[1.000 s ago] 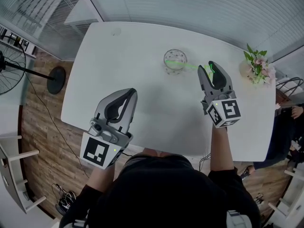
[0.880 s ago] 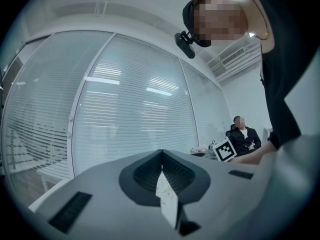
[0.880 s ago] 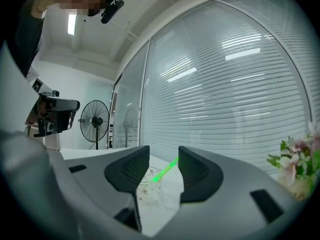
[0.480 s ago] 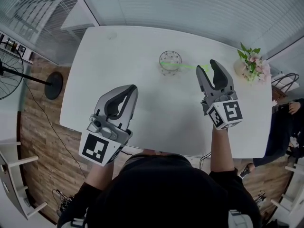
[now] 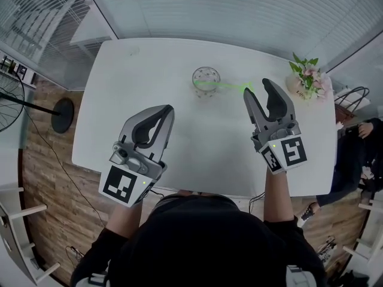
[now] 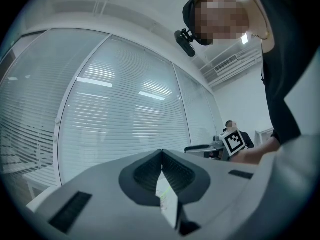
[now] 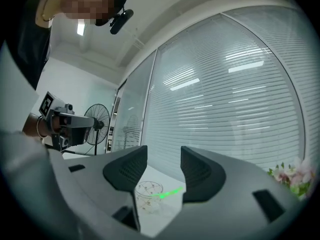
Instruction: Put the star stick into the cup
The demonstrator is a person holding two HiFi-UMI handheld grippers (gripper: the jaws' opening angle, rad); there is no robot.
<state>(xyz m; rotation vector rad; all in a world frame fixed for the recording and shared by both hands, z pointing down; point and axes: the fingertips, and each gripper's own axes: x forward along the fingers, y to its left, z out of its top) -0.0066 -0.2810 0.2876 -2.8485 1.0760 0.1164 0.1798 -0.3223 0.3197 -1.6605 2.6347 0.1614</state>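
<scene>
A clear glass cup [image 5: 206,80] stands at the back middle of the white table [image 5: 149,70]. The green star stick [image 5: 226,86] rests in it and leans out over the rim to the right. My right gripper [image 5: 257,89] is just right of the stick's outer end, open, with nothing between its jaws. The right gripper view shows the cup [image 7: 148,194] and stick [image 7: 171,192] ahead, beyond the parted jaws of the right gripper [image 7: 163,156]. My left gripper [image 5: 167,109] hovers over the near left of the table, shut and empty, its closed tips [image 6: 162,152] pointing at the blinds.
A small vase of pink flowers [image 5: 306,79] stands at the table's far right corner, close to my right gripper. A standing fan [image 5: 18,97] is on the wood floor at left. Window blinds run behind the table. A person [image 5: 366,136] is at the right edge.
The right jaws have opened and let go of the star stick, which now lies in the cup. The right gripper has drawn back slightly. The left gripper has hardly moved.
</scene>
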